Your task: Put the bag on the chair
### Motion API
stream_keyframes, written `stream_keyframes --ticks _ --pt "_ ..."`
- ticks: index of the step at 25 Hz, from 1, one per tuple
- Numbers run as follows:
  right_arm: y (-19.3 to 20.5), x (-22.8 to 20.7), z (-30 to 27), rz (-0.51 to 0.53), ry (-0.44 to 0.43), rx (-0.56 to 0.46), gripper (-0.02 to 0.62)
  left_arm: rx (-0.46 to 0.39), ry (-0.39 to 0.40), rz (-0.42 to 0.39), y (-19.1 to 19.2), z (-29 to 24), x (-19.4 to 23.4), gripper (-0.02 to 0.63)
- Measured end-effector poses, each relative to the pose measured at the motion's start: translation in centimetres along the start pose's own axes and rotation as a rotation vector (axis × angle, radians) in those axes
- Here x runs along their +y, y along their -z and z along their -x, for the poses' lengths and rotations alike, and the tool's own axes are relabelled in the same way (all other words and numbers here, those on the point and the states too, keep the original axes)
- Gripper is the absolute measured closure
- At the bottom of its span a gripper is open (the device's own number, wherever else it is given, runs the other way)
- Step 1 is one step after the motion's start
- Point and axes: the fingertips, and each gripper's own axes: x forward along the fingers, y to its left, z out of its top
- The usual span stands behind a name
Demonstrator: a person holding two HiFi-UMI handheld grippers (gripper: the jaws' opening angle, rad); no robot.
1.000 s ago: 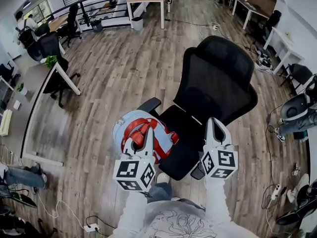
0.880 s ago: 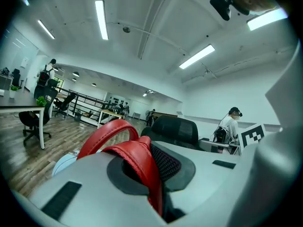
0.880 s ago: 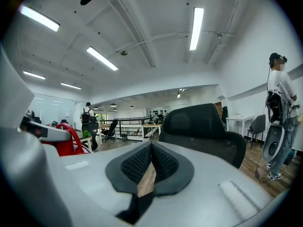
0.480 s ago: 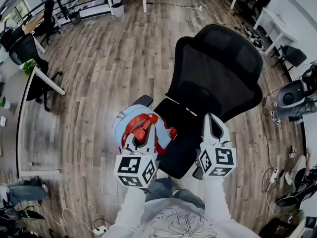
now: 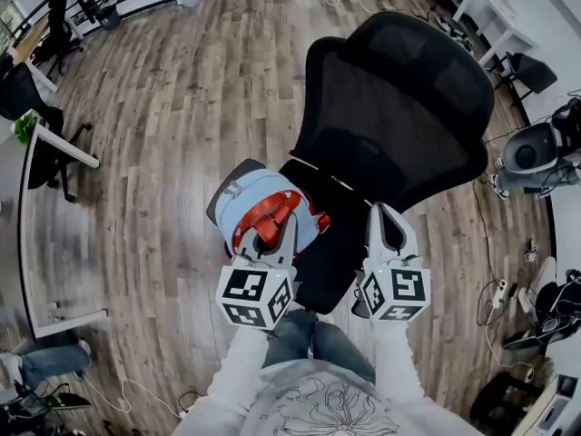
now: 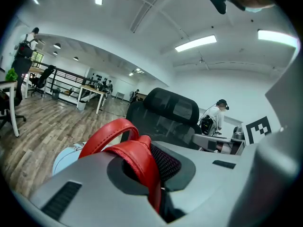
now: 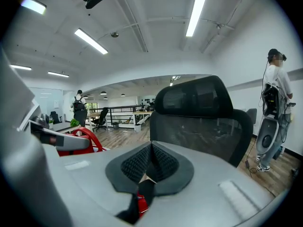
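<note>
A light-blue bag (image 5: pixel 252 196) with red handles (image 5: pixel 272 218) hangs at the left edge of the black mesh office chair (image 5: pixel 390 107), over its seat (image 5: pixel 338 234). My left gripper (image 5: pixel 289 228) is shut on a red handle (image 6: pixel 135 150), with the blue body (image 6: pixel 66 157) below it. The chair back (image 6: pixel 170 109) stands just beyond. My right gripper (image 5: pixel 387 214) is shut over the seat's right part, apart from the bag; I make out nothing held in it. In the right gripper view the jaws (image 7: pixel 150 161) meet before the chair back (image 7: pixel 199 108); the red handle (image 7: pixel 87 137) shows at left.
Wooden floor all round. A white desk (image 5: pixel 41 143) and dark office chairs (image 5: pixel 23 89) stand at the left. Another chair (image 5: pixel 531 157) and floor cables (image 5: pixel 522 298) lie at the right. A person (image 7: pixel 274 93) stands right of the chair; someone's legs (image 5: pixel 45 361) are at lower left.
The head view has drawn nearer to the chair. The left gripper has carried the bag slightly up and right, toward the seat. The right gripper keeps its place beside it.
</note>
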Motion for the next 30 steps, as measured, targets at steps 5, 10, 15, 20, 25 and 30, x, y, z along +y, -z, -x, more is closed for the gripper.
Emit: stream_keyframes --ticks 5,10,15,20,25,30 --pt "1.9 -1.4 -0.7 -0.008 0.014 0.031 0.584 0.063 0.046 -0.036 2.8 -3.9 -0.3 0.589" --pt "3.6 -1.8 -1.6 -0.008 0.002 0.072 0.585 0.096 0.084 -0.059 6.2 -6.6 0.1 0.589" --pt "5.1 -1.7 -2.7 0.000 -0.021 0.101 0.584 0.141 0.070 -0.021 9.9 -8.9 1.6 0.589" --pt "6.5 -1.5 -2.9 0.009 -0.033 0.128 0.585 0.213 0.036 0.004 13.8 -9.7 3.0 0.589" --pt "7.9 -1.8 -2.8 -0.005 -0.029 0.153 0.586 0.266 0.015 0.003 17.5 -9.7 3.5 0.589" --pt "8.9 -1.7 -2.8 -0.019 -0.033 0.166 0.584 0.260 -0.006 -0.043 18.7 -9.5 3.4 0.589"
